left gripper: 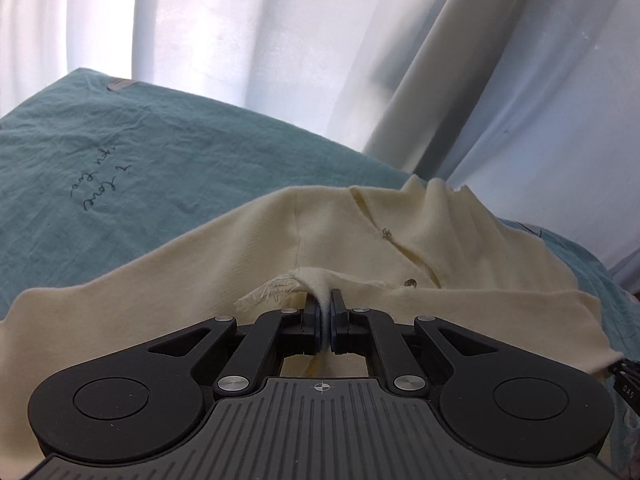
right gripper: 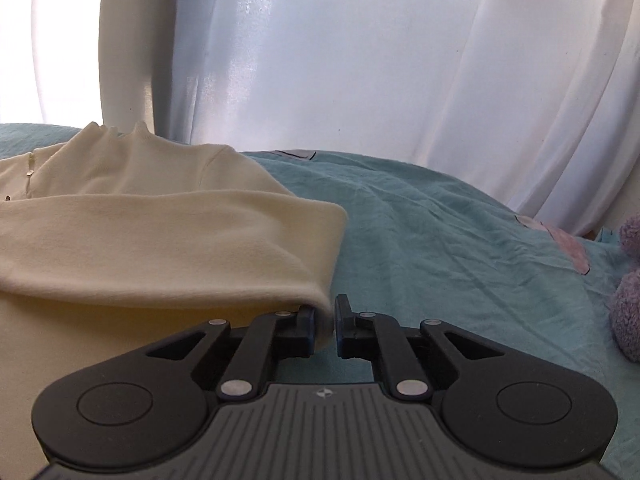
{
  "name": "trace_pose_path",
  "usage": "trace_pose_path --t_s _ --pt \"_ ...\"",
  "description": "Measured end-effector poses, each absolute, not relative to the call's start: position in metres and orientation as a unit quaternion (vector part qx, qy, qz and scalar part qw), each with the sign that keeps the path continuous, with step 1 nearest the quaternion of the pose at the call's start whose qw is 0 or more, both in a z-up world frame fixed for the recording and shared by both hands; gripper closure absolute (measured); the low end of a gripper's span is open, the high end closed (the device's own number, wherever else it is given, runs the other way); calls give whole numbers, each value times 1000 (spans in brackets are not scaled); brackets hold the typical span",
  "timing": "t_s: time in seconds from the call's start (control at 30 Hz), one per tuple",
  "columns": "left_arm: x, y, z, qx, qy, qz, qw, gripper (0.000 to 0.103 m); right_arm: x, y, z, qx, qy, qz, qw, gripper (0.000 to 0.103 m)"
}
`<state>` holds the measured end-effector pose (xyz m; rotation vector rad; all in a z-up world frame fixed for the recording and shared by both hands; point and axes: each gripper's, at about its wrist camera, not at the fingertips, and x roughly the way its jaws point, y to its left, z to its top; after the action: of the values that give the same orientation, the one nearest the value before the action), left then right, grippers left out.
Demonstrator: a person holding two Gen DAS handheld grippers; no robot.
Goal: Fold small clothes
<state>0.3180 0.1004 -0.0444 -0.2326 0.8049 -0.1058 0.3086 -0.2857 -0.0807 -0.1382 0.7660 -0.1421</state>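
A small cream knit cardigan with small buttons lies on a teal bed cover. My left gripper is shut on a pinch of the cardigan's cream fabric next to a frayed white label. In the right wrist view the cardigan lies at the left with a sleeve folded across its body. My right gripper stands at the folded sleeve's corner, jaws a small gap apart with a bit of cream fabric between them; whether they press on it I cannot tell.
White curtains hang behind the bed. A purple plush toy sits at the right edge. The teal cover has handwritten lettering at the left and sewn patches.
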Motion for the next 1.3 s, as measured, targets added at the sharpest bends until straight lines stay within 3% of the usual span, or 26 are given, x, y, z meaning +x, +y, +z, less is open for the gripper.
trace_pose_path --t_s 0.13,0.23,0.33,0.5,0.6,0.87,0.97,1.07,1.17,1.3 --pt "320 103 -47 -109 397 -47 910 94 305 -286 -82 -73 372 -69 923 90" --pt "315 113 -44 -93 396 -18 913 81 298 -295 -74 -51 376 -65 923 71" --pt "308 125 -35 -75 382 13 921 74 285 -305 -62 -31 367 -70 927 54" --pt "308 118 -30 -70 379 3 923 62 287 -294 -47 -36 365 -77 927 53" --pt "308 106 -36 -64 385 -12 920 58 301 -283 -57 -91 430 -74 895 47" --pt "304 118 -50 -69 406 3 911 57 270 -323 -43 -3 413 -91 906 47" --pt "307 111 -47 -73 400 -11 914 57 274 -325 -33 19 386 -76 919 62" --pt "313 95 -49 -64 399 -27 914 57 292 -301 -39 3 374 -19 927 69" --pt "318 84 -58 -44 405 -20 913 55 311 -273 -60 -14 391 28 920 86" --pt "316 89 -61 -33 398 -13 917 53 320 -248 -83 -70 383 37 920 86"
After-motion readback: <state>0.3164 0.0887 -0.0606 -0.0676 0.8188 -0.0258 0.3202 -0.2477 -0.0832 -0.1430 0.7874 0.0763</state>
